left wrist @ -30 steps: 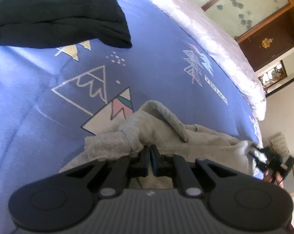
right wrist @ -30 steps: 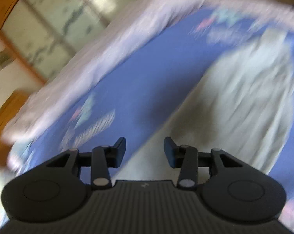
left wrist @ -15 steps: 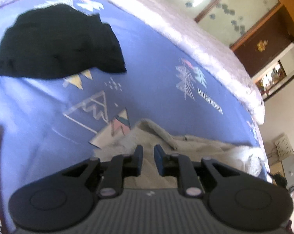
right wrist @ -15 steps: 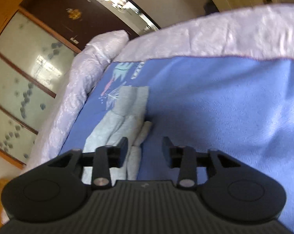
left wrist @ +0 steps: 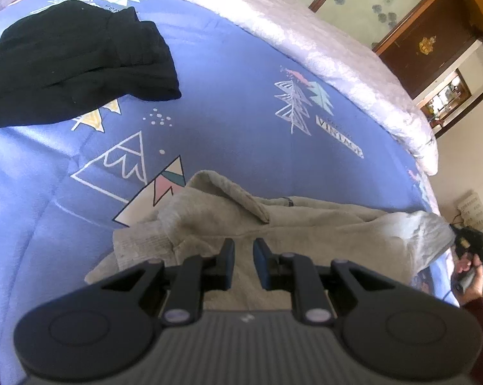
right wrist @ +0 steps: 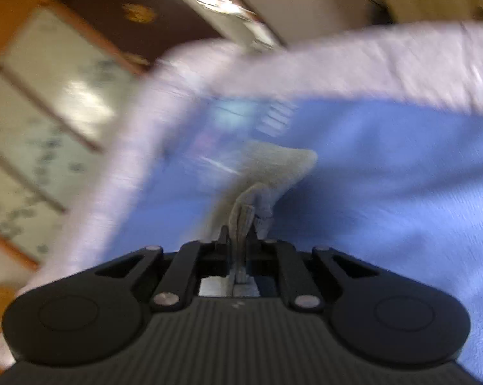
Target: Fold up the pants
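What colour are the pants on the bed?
Light grey pants, lying on the blue patterned bedspread; clearest in the left wrist view.

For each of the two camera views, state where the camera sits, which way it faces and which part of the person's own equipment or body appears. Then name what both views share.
Left wrist: sits on the left gripper, facing across the blue bedspread over the grey pants toward black clothing; jaws open; the person's right hand shows at the right edge.
Right wrist: sits on the right gripper, facing along the bed toward a wooden cabinet; blurred; jaws shut on the pants' fabric.
Shared: grey pants, bedspread, white bed border.
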A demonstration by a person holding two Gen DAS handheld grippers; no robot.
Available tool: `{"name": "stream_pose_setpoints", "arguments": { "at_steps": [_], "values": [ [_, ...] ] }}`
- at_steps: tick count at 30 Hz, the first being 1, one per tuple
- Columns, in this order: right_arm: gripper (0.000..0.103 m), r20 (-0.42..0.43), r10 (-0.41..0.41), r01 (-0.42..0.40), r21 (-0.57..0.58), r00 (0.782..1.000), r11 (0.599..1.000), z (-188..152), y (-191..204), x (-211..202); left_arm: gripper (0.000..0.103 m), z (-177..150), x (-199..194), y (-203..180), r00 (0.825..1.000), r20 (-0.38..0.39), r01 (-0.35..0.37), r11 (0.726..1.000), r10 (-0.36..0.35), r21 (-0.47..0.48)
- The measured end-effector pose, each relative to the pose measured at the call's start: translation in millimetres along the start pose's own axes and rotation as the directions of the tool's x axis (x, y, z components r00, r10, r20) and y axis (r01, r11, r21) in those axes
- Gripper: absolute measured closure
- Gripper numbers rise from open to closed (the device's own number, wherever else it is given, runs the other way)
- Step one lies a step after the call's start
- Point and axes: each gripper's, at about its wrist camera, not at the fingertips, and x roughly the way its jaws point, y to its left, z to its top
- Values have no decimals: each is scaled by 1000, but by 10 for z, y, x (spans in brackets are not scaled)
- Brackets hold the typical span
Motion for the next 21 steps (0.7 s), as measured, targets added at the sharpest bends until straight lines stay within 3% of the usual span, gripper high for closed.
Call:
{"name": "stream_pose_setpoints", "arguments": {
  "at_steps": [3,7,11,15,16,17,18,19,21],
  "values": [
    [92,-34,116,-121,-255,993,959,-137,637,-409,88,-40,-111,-14,999,11,30,1000,-30,-4],
    [92,-176,234,-292,-522,956,801,-743,1362,-925,88,-159,-274,-38,997,21,72,997,-72,-7],
    [92,-343,216,-402,-707,914,582,-1741,1752,-1179,88,-327,-388,-79,995,3,97,995,-97,3],
    [85,-449,1,-423,-841,894,338,-2871,1768,-1076,88,-486,-453,-132,993,-21,117,993,-116,16],
    [78,-435,-47,-411,-876,899,253,-3089,1718,-1017,88,-513,-461,-145,992,-27,120,993,-119,18],
    [76,-364,-2,-358,-916,931,180,-3203,1668,-1072,87,-540,-473,-158,992,-33,125,992,-124,22],
    [75,-322,9,-320,-940,947,121,-3277,1661,-1144,86,-566,-490,-170,991,-36,131,991,-130,27],
    [75,-316,-1,-314,-943,949,111,-3271,1670,-1194,85,-585,-502,-180,990,-37,135,990,-133,33],
    [64,-373,1,-365,-909,928,202,-3067,1720,-1296,84,-614,-505,-191,990,-40,140,989,-138,39]
  ]
}}
